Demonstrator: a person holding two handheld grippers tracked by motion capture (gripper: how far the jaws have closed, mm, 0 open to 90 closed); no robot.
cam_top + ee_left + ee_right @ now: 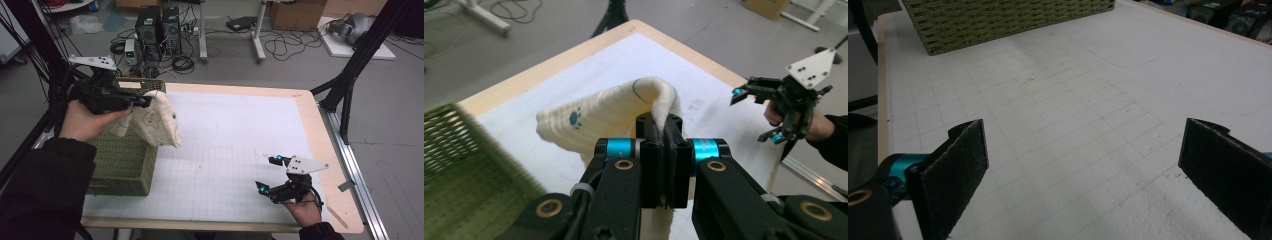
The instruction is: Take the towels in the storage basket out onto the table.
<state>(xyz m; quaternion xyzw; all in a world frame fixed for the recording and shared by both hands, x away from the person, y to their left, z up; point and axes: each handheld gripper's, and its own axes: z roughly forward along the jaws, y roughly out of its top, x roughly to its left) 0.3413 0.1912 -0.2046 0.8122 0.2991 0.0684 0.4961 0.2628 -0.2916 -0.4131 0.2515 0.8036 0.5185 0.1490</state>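
Left gripper [663, 150] pinches the cream cloth [157, 117] above the green basket [120, 165], seemingly lifting it out; next, spread it on the bench [230, 145]; right gripper [272, 175] waits, fingers apart

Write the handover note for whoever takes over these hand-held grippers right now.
Left hand-held gripper: shut on a fold of the cream cloth, held up over the near right corner of the green woven basket.
Right hand-held gripper: open, holding nothing, low over the white grid mat near the table's right front.
Done: cloth is picked up and hangs partly over the basket's rim.
Left, likely: bring the cloth fully over the basket, lower it in, release.
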